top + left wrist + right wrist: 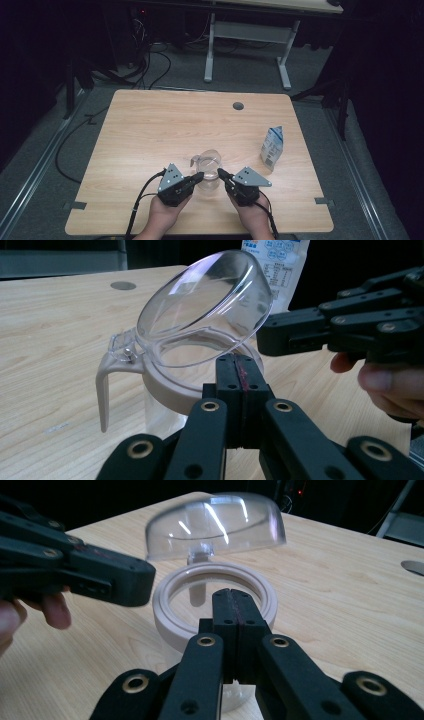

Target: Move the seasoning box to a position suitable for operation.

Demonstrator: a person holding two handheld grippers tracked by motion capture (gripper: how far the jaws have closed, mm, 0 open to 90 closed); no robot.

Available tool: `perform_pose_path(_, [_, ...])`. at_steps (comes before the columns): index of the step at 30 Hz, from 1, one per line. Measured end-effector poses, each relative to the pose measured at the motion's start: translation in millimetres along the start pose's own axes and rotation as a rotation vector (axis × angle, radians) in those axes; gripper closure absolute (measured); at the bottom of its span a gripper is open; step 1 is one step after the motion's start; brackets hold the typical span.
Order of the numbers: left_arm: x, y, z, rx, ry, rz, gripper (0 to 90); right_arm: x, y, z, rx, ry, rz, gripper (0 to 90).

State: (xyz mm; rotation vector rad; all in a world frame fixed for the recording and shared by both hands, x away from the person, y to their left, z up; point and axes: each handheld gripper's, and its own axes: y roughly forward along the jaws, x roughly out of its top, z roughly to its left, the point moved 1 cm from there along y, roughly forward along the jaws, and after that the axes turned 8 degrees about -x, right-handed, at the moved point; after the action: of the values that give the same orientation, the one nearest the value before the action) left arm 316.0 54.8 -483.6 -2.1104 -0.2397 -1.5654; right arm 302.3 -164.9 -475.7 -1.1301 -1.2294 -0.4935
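Blue-white carton, print unreadable

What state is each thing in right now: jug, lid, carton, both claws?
Clear jug: upright on the table, between the claws.
Lid: flipped open, tilted up on its hinge.
Milk carton: upright, top closed, apart from the jug.
Left claw: shut, holding nothing.
Right claw: shut, holding nothing.

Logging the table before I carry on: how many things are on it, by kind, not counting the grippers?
Clear jug with a beige rim and a hinged clear lid standing open: 1
Small blue and white carton: 1
Total: 2
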Motion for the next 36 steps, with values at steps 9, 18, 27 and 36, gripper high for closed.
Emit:
perform_pose_path(9, [5.8, -5.2, 4.4, 0.02, 0.001, -0.029, 90.0, -2.8, 2.2, -0.7, 0.004, 0.0, -0.002, 90.0])
perform_pose_path(18, [9.4, -9.8, 11.7, 0.05, -0.004, -0.048, 90.0, -3.6, 1.9, -1.0, 0.002, 0.0, -0.004, 90.0])
perform_pose_path(27, [10.2, -15.1, 18.8, 0.075, -0.006, -0.052, 90.0, -4.0, 1.8, -0.8, 0.003, 0.0, -0.007, 90.0])
perform_pose_path(36, [7.2, -19.1, 23.0, 0.087, -0.008, -0.05, 90.0, -4.0, 1.8, -0.7, 0.003, -0.003, -0.008, 90.0])
